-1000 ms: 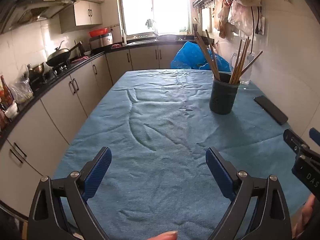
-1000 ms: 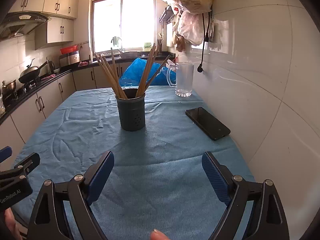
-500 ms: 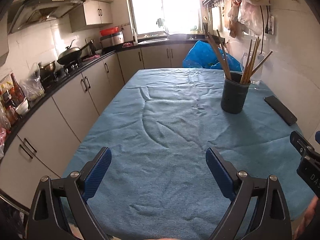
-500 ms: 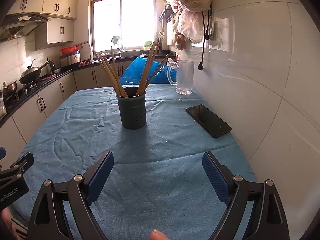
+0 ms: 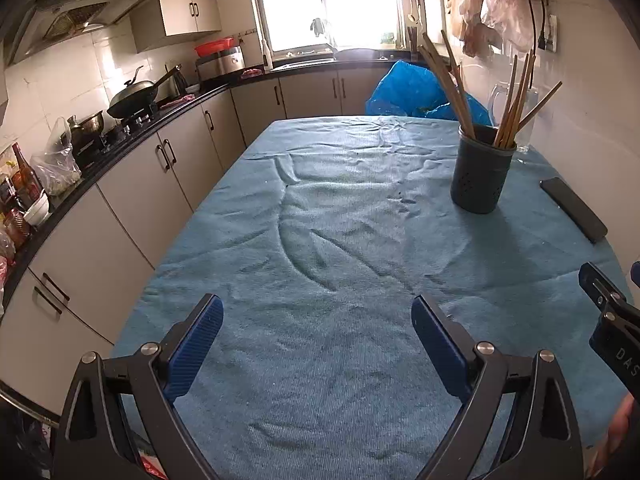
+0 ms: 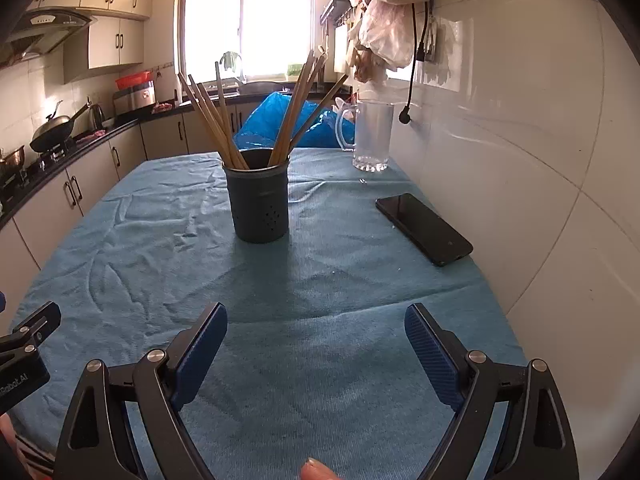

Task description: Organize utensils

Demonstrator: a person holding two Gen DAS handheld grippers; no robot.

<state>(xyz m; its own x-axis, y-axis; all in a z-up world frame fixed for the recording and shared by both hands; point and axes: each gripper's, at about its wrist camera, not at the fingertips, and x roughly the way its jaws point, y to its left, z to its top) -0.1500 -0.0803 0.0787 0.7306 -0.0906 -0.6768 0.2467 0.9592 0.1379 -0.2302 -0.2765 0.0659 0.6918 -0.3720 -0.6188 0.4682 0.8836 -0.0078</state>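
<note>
Both wrist views shift slightly versus a second ago; nothing on the worktop [image 6: 320, 360] has moved. Left gripper [image 5: 316, 328] hovers over the near edge of the blue cloth [image 5: 340, 260], fingers spread wide, holding nothing. Right gripper [image 6: 316, 332] is the same: fingers released, empty, aimed at the dark holder [image 6: 258, 200]. Holder stands upright mid-worktop, toward the wall side, with wooden chopsticks [image 6: 216, 120] fanned out in it, leaning left and right. Black phone [image 6: 424, 228] lies flat to the holder's right, apart from it. Glass mug [image 6: 370, 136] stands behind, near the wall.
</note>
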